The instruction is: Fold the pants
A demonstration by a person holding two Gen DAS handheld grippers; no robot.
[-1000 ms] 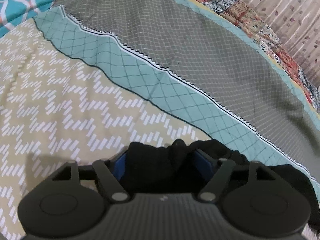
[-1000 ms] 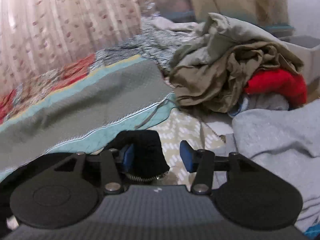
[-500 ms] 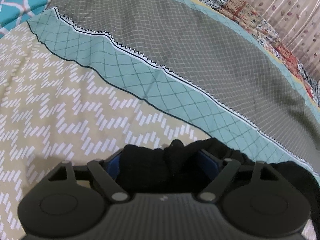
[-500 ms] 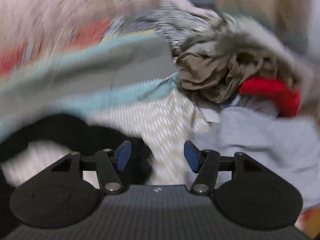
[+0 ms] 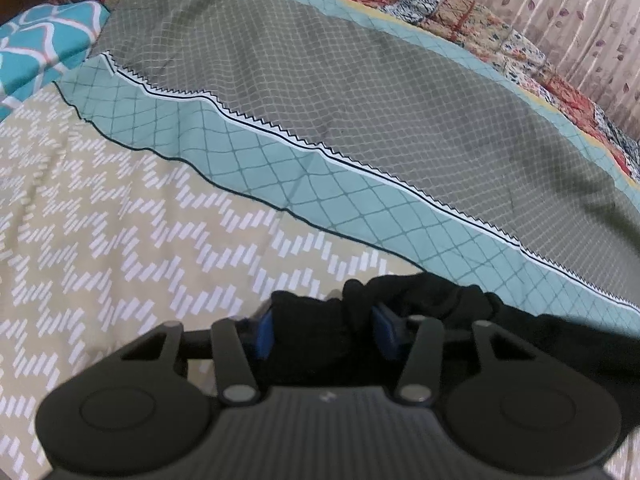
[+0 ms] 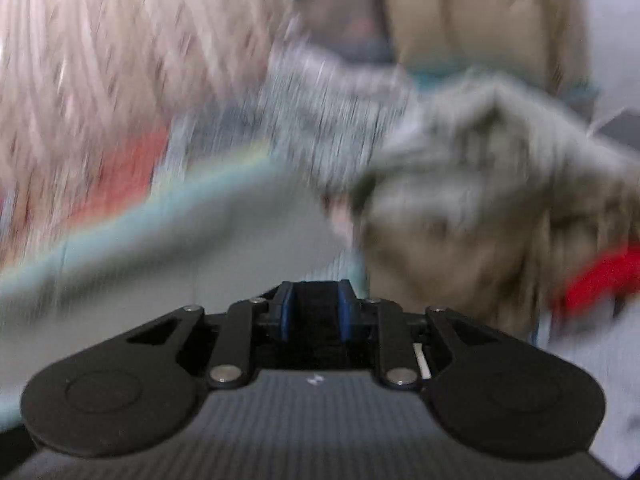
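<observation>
The black pants [image 5: 440,296] are bunched in my left gripper [image 5: 324,328], whose blue pads clamp the cloth just above the patterned bedspread [image 5: 120,208]. More black fabric trails off to the right. In the right wrist view, my right gripper [image 6: 316,314] has its blue pads close together with black pants fabric [image 6: 316,320] pinched between them. That view is heavily blurred by motion.
A grey and teal quilt [image 5: 360,112] covers the bed's far side, with a red patchwork edge and a curtain behind. A blurred pile of olive clothes [image 6: 480,200] and something red [image 6: 592,280] lie ahead of the right gripper.
My right gripper was open beside the black fabric and has now closed on it, moving fast. My left gripper keeps its hold and has shifted slightly over the bed.
</observation>
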